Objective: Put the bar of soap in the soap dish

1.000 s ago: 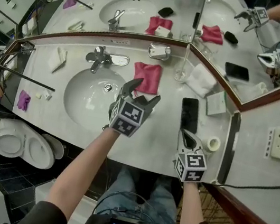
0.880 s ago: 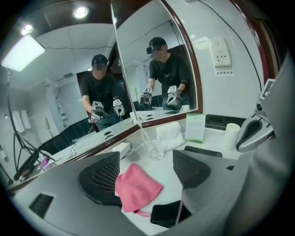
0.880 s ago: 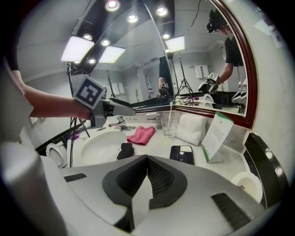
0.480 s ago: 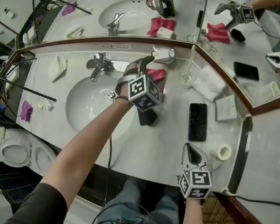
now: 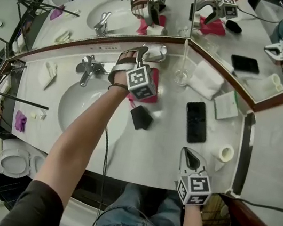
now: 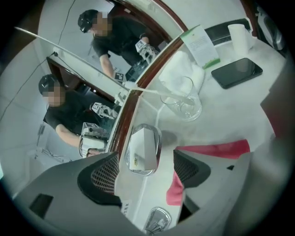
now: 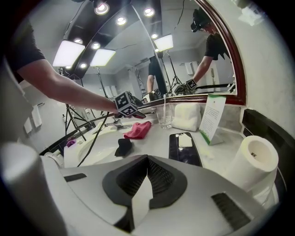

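Note:
A white wrapped bar of soap (image 6: 140, 150) lies in the oval metal soap dish (image 6: 158, 143), which stands on the counter against the mirror's wooden frame (image 5: 156, 53). My left gripper (image 5: 136, 55) hovers just short of the dish. Its jaws have just been opening and stand open (image 6: 145, 168), one on each side of the dish in the left gripper view, with nothing gripped. My right gripper (image 5: 192, 157) rests near the counter's front edge, shut and empty (image 7: 143, 179).
A red cloth (image 5: 153, 93) lies under the left gripper, and a black lump (image 5: 140, 117) sits nearer the front. Right of the dish are a glass (image 5: 181, 78), a folded white towel (image 5: 206, 79), a phone (image 5: 196, 121), a card (image 5: 224, 104) and a paper roll (image 5: 226, 153). The faucet (image 5: 89, 67) and basin (image 5: 86, 105) are on the left.
My left gripper has travelled from above the black lump up over the red cloth to the soap dish, rolling as it went. The right gripper has barely moved.

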